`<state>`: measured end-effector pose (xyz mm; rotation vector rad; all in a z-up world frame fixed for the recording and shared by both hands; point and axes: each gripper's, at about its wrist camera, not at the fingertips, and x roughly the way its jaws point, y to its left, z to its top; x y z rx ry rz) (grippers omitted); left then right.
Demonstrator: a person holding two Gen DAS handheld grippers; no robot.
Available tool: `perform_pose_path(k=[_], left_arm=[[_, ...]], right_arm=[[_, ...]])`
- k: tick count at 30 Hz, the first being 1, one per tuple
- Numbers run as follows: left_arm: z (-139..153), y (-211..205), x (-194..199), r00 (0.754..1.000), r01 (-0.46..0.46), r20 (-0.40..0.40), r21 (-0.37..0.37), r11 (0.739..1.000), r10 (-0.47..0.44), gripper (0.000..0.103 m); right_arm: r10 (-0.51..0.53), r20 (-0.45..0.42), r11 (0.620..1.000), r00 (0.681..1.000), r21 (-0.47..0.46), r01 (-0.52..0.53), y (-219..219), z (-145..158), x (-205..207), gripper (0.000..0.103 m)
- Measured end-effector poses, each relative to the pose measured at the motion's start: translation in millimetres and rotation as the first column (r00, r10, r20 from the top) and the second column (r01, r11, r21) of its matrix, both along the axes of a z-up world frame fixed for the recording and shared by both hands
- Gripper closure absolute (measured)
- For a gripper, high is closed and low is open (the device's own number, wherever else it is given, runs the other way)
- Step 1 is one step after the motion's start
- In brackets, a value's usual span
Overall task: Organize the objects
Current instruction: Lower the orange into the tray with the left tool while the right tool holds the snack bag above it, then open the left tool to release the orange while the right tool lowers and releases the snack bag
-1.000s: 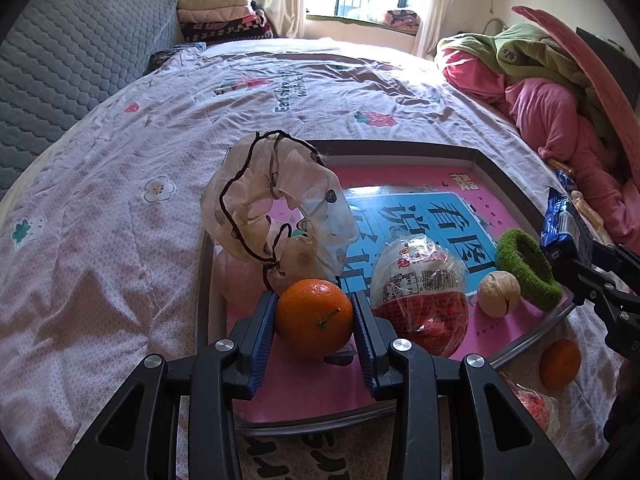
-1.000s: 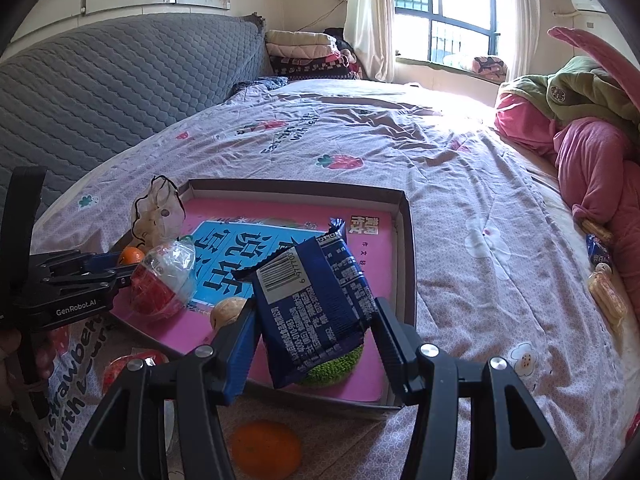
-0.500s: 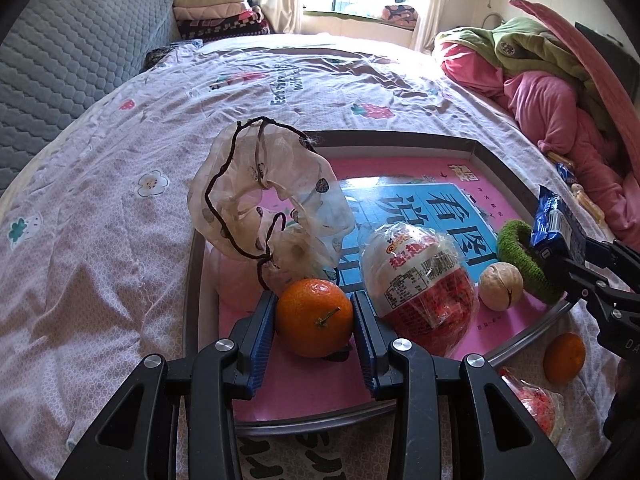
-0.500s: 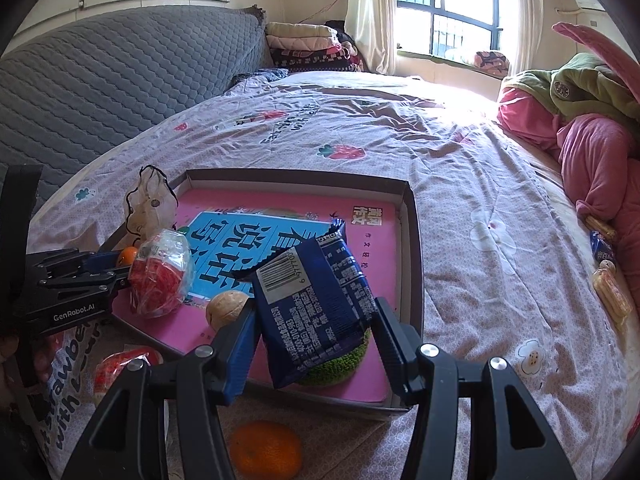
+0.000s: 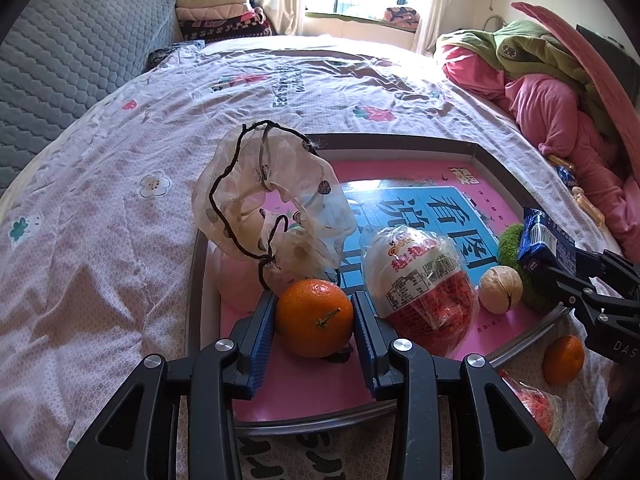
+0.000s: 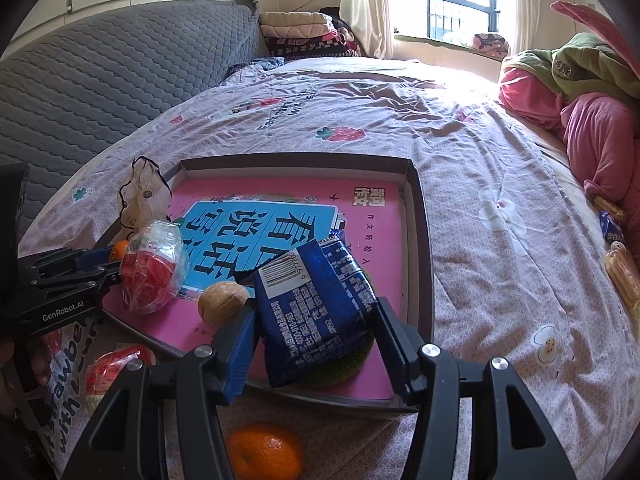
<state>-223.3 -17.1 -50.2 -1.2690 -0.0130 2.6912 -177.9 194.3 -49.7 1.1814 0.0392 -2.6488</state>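
Note:
A shallow pink-lined tray (image 5: 400,148) (image 6: 420,216) lies on the bed. My left gripper (image 5: 315,320) is shut on an orange tangerine (image 5: 315,317) just above the tray's near left corner. My right gripper (image 6: 316,336) is shut on a blue snack packet (image 6: 316,312) over the tray's near right part, above a green scrunchie (image 6: 344,368). In the tray lie a sheer spotted scrunchie (image 5: 264,208), a red-and-white wrapped snack (image 5: 424,280) and a walnut (image 5: 500,288) (image 6: 222,302).
A second tangerine (image 6: 266,452) (image 5: 563,359) and another red snack bag (image 6: 112,372) lie on the bed in front of the tray. Pink and green bedding (image 5: 540,80) is piled at the right. A grey quilted headboard (image 6: 100,80) stands at the left.
Both grippers have moved slightly forward over the tray with their loads still held. The tray's contents have not shifted.

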Motion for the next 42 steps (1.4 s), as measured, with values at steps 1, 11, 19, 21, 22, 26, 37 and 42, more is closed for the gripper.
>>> perform_pose_path(k=[1,11,19,21,22,26,37,42], left_arm=[[0.7,-0.6,0.3,1.000,-0.002,-0.002,0.002,1.000,0.002,0.064],[0.6,0.7,-0.9,1.000,-0.003,0.006,-0.004,1.000,0.003,0.064],[-1.0,2.5,-0.6,1.000,0.001,0.008,-0.018,1.000,-0.001,0.064],[-0.8,2.7,-0.4,1.000,0.002,0.007,-0.020,1.000,-0.001,0.064],[-0.6,2.9,-0.4,1.000,0.002,0.007,-0.021,1.000,-0.002,0.064],[0.0,3.4,0.2,1.000,0.007,0.011,-0.018,1.000,-0.006,0.064],[7.0,0.0,1.4,1.000,0.005,0.006,-0.006,1.000,-0.005,0.064],[11.6,-0.3,2.9,1.000,0.007,-0.003,0.002,1.000,-0.007,0.062]], right_arm=[[-0.001,0.000,1.000,1.000,-0.001,0.001,-0.1,0.0,0.1,0.046],[0.007,-0.005,1.000,1.000,0.017,-0.006,-4.6,0.1,2.8,0.046],[0.005,0.000,1.000,1.000,0.014,-0.005,-5.7,-1.5,2.4,0.045],[0.001,0.001,1.000,1.000,0.012,-0.001,-5.0,-1.4,1.9,0.045],[0.002,0.003,1.000,1.000,0.013,-0.002,-4.9,-1.6,2.0,0.045],[-0.001,0.000,0.999,1.000,0.034,0.001,-6.4,-1.5,2.5,0.043],[-0.007,-0.017,0.997,1.000,0.082,0.008,-9.2,1.5,4.8,0.039],[-0.013,-0.021,0.997,1.000,0.082,0.014,-7.5,2.1,5.1,0.036]])
